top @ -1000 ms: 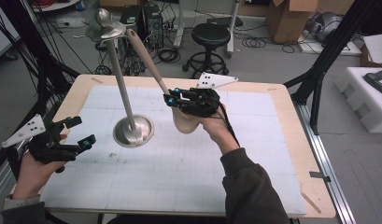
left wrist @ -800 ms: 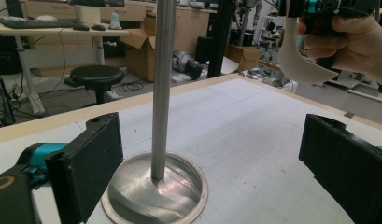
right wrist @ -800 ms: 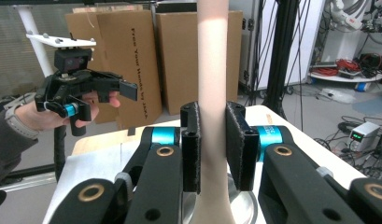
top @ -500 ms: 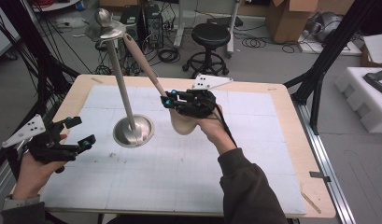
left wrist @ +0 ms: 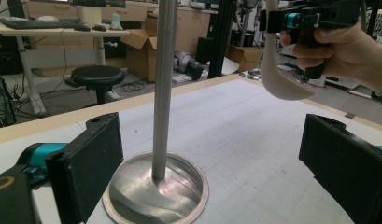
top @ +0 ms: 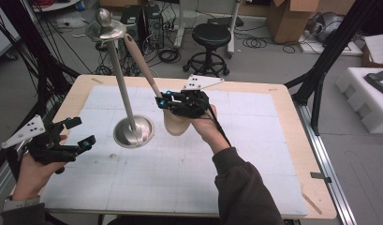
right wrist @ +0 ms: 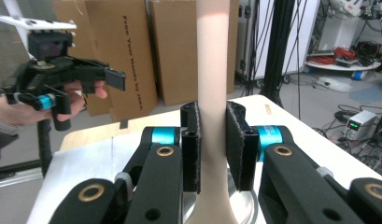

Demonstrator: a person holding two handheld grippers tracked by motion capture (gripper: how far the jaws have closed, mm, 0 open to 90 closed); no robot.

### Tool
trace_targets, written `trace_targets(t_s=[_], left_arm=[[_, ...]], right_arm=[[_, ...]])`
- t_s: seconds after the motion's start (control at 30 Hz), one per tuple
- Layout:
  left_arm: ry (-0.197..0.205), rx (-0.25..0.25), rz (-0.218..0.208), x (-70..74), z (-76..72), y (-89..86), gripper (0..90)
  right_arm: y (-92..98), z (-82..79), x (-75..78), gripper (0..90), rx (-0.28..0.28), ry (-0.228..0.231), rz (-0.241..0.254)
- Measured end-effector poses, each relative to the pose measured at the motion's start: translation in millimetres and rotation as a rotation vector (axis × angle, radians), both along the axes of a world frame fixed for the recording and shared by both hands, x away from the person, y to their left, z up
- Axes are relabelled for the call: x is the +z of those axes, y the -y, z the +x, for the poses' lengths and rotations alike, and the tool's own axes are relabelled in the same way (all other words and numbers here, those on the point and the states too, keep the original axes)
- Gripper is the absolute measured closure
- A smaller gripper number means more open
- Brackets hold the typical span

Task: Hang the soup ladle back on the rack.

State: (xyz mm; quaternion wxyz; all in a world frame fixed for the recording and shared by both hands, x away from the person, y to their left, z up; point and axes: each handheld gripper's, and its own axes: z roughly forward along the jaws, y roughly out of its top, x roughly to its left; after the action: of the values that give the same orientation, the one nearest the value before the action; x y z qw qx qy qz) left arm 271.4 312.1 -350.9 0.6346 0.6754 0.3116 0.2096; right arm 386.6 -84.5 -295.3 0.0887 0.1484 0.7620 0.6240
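Between the right gripper's fingers point(right wrist: 236, 140), the ladle handle point(right wrist: 212, 93) runs off the picture's top. Beyond the left gripper's fingers point(left wrist: 93, 163), the stand pole point(left wrist: 163, 84) is cut off likewise.

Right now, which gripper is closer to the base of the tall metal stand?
The right gripper, holding the beige spoon just beside the base. The left gripper hangs open, farther off on the other side.

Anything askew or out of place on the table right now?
Nothing spilled or damaged. The stand sits upright on the mat. The spoon is tilted, but only because the right tongs grip its handle. The left tongs are open, apart from the stand.
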Motion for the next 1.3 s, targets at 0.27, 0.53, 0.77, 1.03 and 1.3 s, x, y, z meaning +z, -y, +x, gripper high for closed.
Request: trace_targets(t_s=[0.27,0.53,0.77,1.03,1.3], left_arm=[[0.002,0.0,0.0,0.3,-0.6,-1.2,6.8],[0.005,0.0,-0.007,0.5,-1.5,-2.7,6.8],[0.006,0.004,-0.006,0.8,-2.2,-4.0,6.8],[0.005,0.008,-0.007,0.5,-2.9,-4.7,6.8],[0.004,0.02,0.023,-0.6,-2.3,-2.2,6.8]], right_arm=[[-21.9,4.2,-4.9,77.9,-0.014,0.003,-0.032],[-33.0,7.9,-7.4,77.9,-0.036,0.022,-0.046],[-41.2,8.6,-9.6,76.7,-0.036,0.021,-0.041],[-34.9,3.1,-4.3,58.7,-0.049,0.023,-0.026],[-12.8,-5.0,-4.7,33.9,-0.061,0.001,-0.077]])
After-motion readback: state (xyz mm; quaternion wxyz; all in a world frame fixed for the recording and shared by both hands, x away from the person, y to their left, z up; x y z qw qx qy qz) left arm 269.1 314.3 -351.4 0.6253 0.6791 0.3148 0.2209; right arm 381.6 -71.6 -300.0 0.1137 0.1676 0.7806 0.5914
